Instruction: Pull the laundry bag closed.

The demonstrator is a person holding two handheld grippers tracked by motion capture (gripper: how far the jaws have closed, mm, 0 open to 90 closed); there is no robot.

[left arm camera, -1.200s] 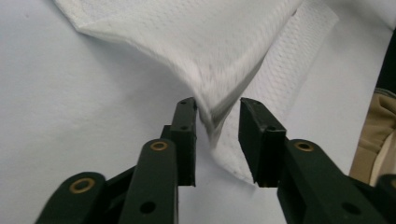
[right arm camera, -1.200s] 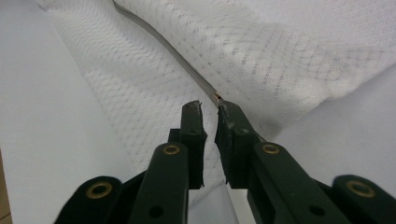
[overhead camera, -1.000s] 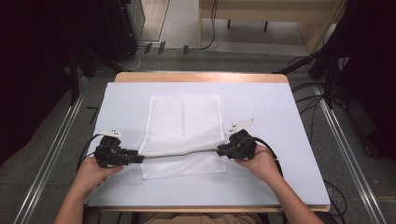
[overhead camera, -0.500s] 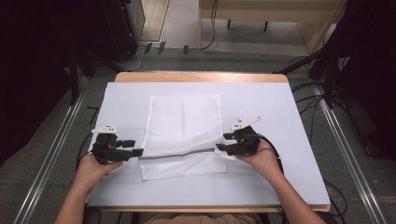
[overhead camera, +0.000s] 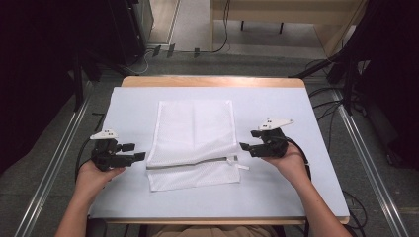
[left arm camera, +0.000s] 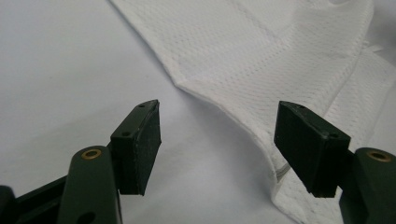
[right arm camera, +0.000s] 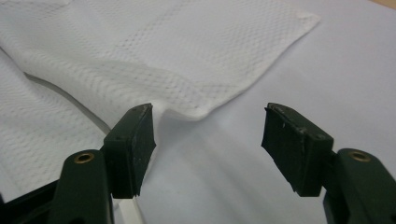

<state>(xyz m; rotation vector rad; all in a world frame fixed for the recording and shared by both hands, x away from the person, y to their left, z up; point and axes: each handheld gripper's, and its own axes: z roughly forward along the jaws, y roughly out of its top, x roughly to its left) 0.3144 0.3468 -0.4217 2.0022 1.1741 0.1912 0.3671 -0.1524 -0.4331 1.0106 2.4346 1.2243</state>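
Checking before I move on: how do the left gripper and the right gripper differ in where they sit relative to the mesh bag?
The left gripper sits at the white mesh bag's left edge, level with the fold; the right gripper sits off the right edge, slightly farther up the table and farther from the fabric. Both are open, their jaws have just been opening, and nothing lies between them.

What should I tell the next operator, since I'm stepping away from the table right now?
Left tongs: open, nothing between the pads, just off the left edge of the white mesh zippered laundry bag; jaws have just been opening.
Right tongs: open and empty, just off the bag's right edge; jaws have also just been opening.
Bag: flat on the white table cover, far part folded over toward the zipper, near strip still uncovered.
Done: one fold laid and released.
Left: probably another fold or some smoothing; regrasp needed first.
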